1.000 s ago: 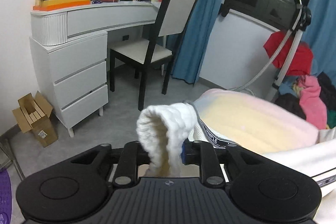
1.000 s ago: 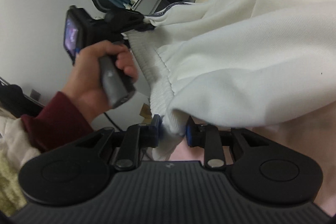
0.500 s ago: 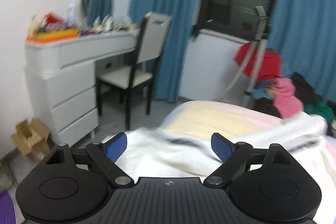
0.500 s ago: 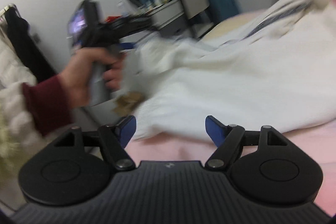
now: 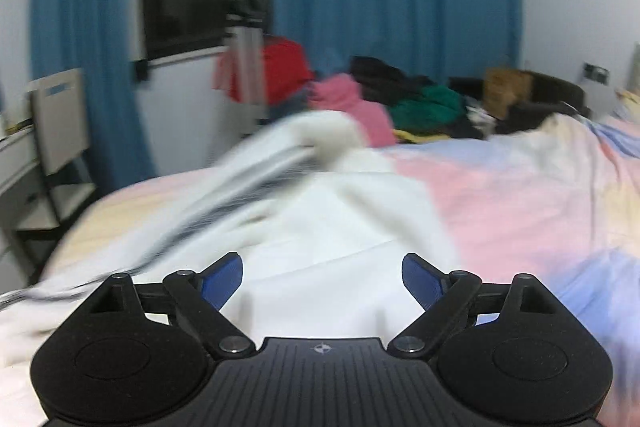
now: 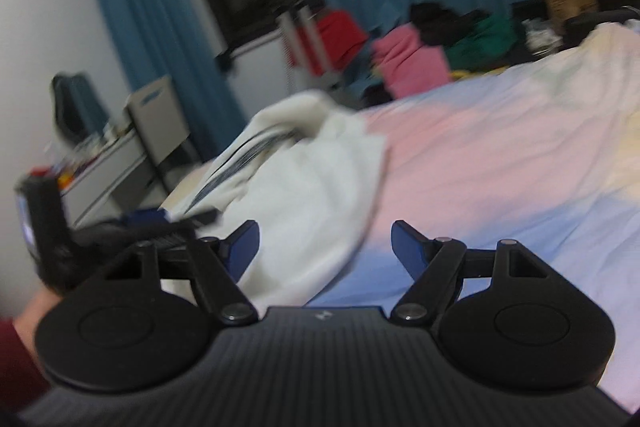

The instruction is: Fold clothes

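- Jaws of left gripper (image 5: 322, 277) stand wide, closing a little, holding nothing; right gripper (image 6: 325, 245) is wide and empty too.
- White garment (image 5: 320, 227) lies on the bed (image 5: 520, 195) just ahead of both, running away toward the far left; the left one is nearer.

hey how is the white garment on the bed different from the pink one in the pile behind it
The white garment lies spread alone on the pastel bedcover; the pink garment is bunched in a heap with other clothes beyond the bed. The white one shows a dark striped trim; the pink one looks plain. Neither is folded or held by a gripper.
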Demonstrator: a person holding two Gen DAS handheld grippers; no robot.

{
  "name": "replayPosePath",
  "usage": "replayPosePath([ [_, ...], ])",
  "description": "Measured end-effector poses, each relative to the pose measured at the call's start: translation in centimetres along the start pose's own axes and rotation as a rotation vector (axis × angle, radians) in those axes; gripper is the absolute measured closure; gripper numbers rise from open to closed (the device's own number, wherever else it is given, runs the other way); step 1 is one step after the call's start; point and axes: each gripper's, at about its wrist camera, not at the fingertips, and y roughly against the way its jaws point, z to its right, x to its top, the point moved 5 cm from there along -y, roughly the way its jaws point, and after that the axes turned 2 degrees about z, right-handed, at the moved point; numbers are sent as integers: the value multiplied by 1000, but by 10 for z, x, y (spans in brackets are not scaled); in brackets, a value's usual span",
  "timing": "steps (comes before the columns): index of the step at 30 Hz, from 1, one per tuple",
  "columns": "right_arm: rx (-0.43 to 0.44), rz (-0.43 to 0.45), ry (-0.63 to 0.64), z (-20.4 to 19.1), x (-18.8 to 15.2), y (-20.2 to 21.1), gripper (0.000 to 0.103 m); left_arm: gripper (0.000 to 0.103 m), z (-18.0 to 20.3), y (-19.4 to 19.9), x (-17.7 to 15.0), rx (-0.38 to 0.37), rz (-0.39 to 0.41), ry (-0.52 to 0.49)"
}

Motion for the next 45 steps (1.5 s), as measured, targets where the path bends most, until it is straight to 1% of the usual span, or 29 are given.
replayPosePath([
  [2,-40,14,-26,25,2,-5,28,19,34,-37,5,-26,-4,-28],
  [3,-60,15,-42,35,1,-9,28,22,51,-55,7,-39,-6,-40],
  [5,-93,7,-76,49,-4,-21,28,25,79,-92,9,-45,-25,-72],
  [6,-107,-1,-95,58,-7,-26,28,26,92,-110,10,-45,-35,-89],
  [7,-117,-12,-115,68,-9,-30,27,26,103,-129,8,-19,-54,-113],
  [8,-121,-23,-132,76,-10,-37,27,34,109,-148,8,25,-81,-135],
  [9,-121,-35,-144,81,-12,-45,27,37,114,-168,8,71,-111,-155],
  [11,-122,-66,-162,88,-17,-54,27,41,112,-189,9,151,-126,-163],
  [13,-114,-79,-174,90,-21,-60,27,55,109,-203,10,217,-126,-167],
  [15,-110,-81,-175,92,-24,-61,27,81,104,-203,12,228,-125,-161],
  [16,-110,-82,-172,92,-26,-63,27,86,100,-199,12,220,-124,-150],
  [17,-111,-86,-170,92,-27,-64,27,92,95,-192,14,209,-112,-145],
  [20,-108,-94,-178,90,-30,-63,27,94,79,-156,25,168,-50,-119],
  [24,-89,-68,-188,87,-28,-57,27,95,52,-77,40,107,24,-10],
  [27,-58,-48,-228,86,-26,-51,27,95,38,-8,41,57,90,15],
  [31,54,-27,-316,80,-26,-44,27,95,14,80,25,-22,125,123],
  [32,85,-26,-336,77,-27,-43,27,95,9,102,18,-34,141,135],
  [34,146,-23,-376,71,-28,-40,27,95,0,145,0,-48,179,123],
  [36,206,-26,-413,65,-31,-38,27,95,-5,178,-22,-65,200,107],
  [38,258,-55,-444,55,-38,-40,27,95,-14,195,-47,-62,195,137],
  [39,281,-72,-460,49,-42,-42,27,95,-21,199,-59,-54,185,177],
  [41,329,-101,-493,38,-50,-46,27,95,-36,200,-78,-38,154,293],
  [43,357,-124,-515,28,-58,-52,28,94,-50,198,-89,-28,124,387],
  [45,361,-139,-539,22,-68,-57,28,94,-61,196,-93,-24,108,437],
])
